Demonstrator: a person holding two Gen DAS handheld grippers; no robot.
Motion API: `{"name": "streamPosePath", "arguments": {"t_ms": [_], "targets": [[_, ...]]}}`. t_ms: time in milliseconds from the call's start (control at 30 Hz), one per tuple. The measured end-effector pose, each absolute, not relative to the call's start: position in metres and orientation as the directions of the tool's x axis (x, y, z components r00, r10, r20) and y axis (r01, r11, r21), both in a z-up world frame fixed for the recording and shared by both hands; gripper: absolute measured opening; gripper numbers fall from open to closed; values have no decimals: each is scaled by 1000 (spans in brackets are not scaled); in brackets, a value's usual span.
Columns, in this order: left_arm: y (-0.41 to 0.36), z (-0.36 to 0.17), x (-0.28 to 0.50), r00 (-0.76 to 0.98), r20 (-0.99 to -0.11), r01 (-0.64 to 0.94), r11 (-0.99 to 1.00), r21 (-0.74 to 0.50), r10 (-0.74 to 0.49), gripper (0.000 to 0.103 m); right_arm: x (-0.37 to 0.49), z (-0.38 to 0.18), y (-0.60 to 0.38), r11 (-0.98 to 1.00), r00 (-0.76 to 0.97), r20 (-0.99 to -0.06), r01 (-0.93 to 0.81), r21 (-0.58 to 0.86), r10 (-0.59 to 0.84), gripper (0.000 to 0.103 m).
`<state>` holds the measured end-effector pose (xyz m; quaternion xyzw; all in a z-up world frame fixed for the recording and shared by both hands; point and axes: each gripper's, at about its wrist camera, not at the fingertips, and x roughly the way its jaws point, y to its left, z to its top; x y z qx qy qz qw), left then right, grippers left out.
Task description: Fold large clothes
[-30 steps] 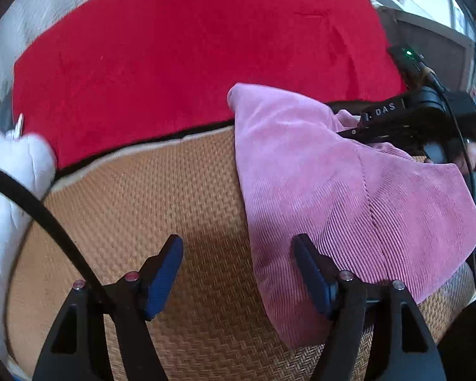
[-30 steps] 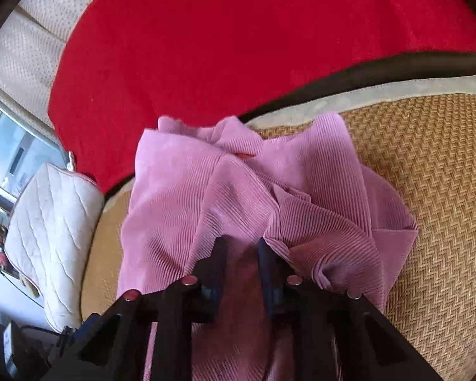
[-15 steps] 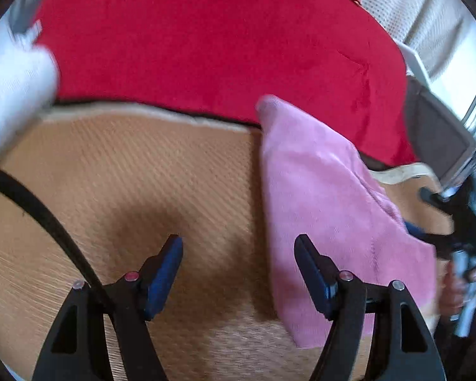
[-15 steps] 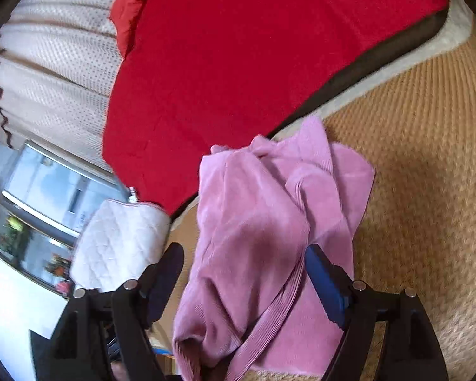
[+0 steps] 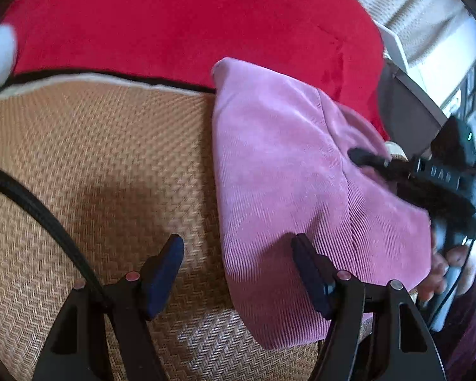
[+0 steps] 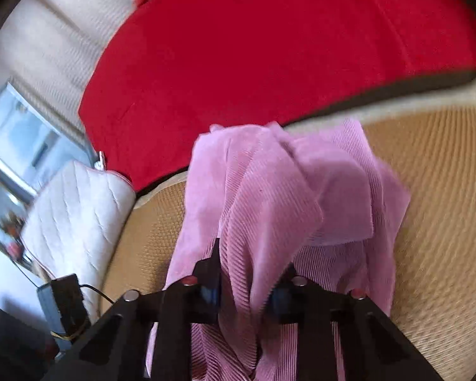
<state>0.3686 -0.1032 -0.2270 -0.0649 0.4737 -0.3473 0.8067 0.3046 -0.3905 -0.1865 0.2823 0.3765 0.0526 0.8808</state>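
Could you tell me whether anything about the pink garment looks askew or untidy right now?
Yes. The pink garment is bunched in uneven, overlapping folds on the woven mat, its far corner over the mat's edge at the red blanket. The right gripper, which just closed, pinches a fold.

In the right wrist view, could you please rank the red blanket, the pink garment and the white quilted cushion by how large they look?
1. red blanket, largest.
2. pink garment, though it hangs close to the camera, which inflates it.
3. white quilted cushion, smallest, partly cut off.
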Motion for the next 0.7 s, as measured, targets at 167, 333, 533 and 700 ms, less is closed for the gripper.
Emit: {"name": "streamPosePath", "arguments": {"t_ms": [167,333,533,700], "targets": [[-131,-202,351,357,-633,596,689,-412,-687,67,285,-142,-384,895,796,-570,83,437,205,20],[-180,-204,331,434,-606,664,691,-284,-667,73,278,-170,-416,898,790,-610,229,376,54,20],[-205,-218,338,336,-675,674,668,-314,-657,81,288,-243,-442,846,719,-683,280,453,128,19],[-173,-192,337,424,-595,666,681,-305,-682,81,289,-248,-457,827,725,-663,251,503,184,19]]}}
